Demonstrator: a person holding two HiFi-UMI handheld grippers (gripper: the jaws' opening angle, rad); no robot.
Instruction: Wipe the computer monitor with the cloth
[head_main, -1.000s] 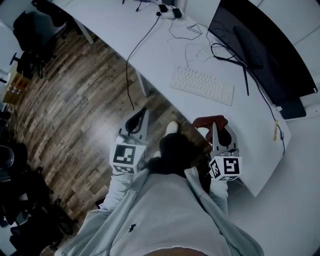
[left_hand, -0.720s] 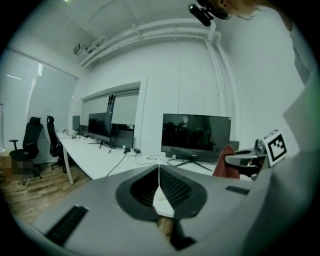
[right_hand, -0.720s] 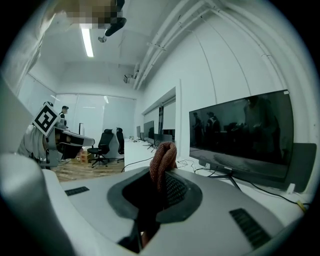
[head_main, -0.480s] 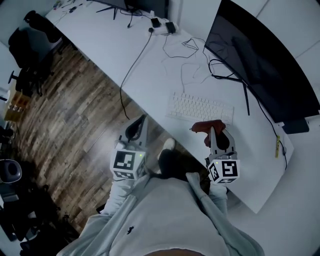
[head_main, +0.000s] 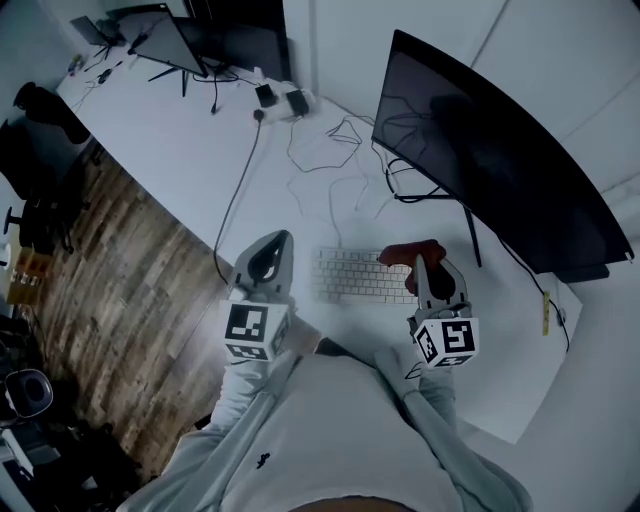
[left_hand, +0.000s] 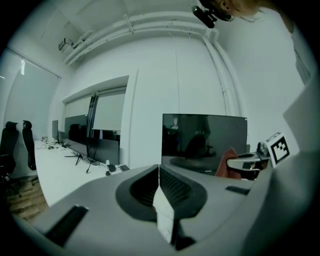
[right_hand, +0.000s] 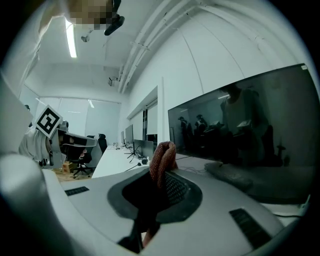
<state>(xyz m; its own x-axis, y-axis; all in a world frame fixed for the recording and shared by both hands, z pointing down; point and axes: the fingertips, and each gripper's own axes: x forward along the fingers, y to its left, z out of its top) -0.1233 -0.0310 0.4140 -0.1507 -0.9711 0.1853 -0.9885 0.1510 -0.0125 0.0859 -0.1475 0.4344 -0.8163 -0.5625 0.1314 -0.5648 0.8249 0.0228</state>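
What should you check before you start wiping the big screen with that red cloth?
1. Cloth held firmly: ok. The right hand-held gripper has its jaws shut on it.
2. Left hand-held gripper empty: ok. Its jaws are together with nothing between them.
3. Cloth touching the monitor: not ok. The cloth hangs over the keyboard, apart from the screen.
4. Monitor in front of the right hand-held gripper: ok. The dark screen stands ahead and to its right.
5. Desk near the stand tidy: not ok. Loose cables lie there.
6. Where the screen is dirty: cannot tell.
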